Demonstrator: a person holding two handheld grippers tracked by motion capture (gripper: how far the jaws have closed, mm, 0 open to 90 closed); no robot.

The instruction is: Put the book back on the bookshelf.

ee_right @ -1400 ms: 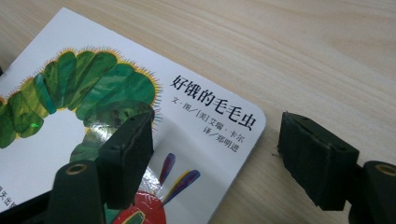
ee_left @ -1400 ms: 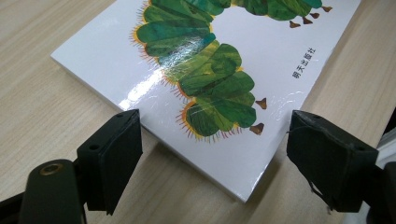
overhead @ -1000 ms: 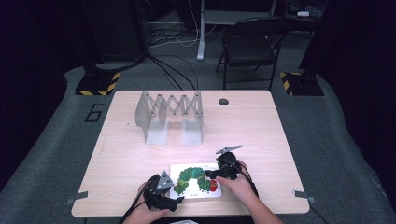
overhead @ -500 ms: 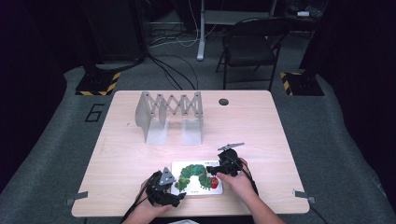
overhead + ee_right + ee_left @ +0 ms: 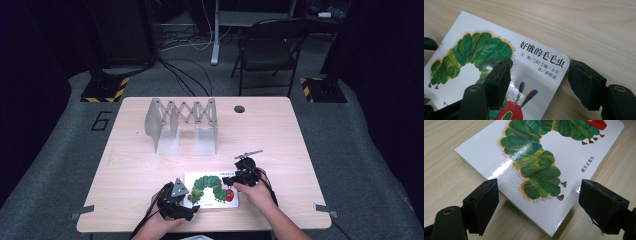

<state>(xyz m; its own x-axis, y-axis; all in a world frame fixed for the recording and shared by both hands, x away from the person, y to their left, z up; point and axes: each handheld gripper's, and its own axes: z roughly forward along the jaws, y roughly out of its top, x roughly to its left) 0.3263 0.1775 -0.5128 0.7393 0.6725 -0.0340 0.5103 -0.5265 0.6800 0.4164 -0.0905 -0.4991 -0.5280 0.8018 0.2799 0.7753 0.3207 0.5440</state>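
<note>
The right gripper has been closing over the book's three-o'clock corner (probably not pinching yet); left gripper jaws apart.

The high view is soft and low in detail, with the table brightly lit from above while the floor and the room's far edges sink into near black. Shadows on the tabletop are faint and short. The 2 tool views are sharper and evenly lit. In the left gripper view, white glare streaks cross the glossy book cover; in the right gripper view, a smaller sheen sits on the book cover near the inner jaw. The nearest jaw parts look slightly out of focus.
</note>
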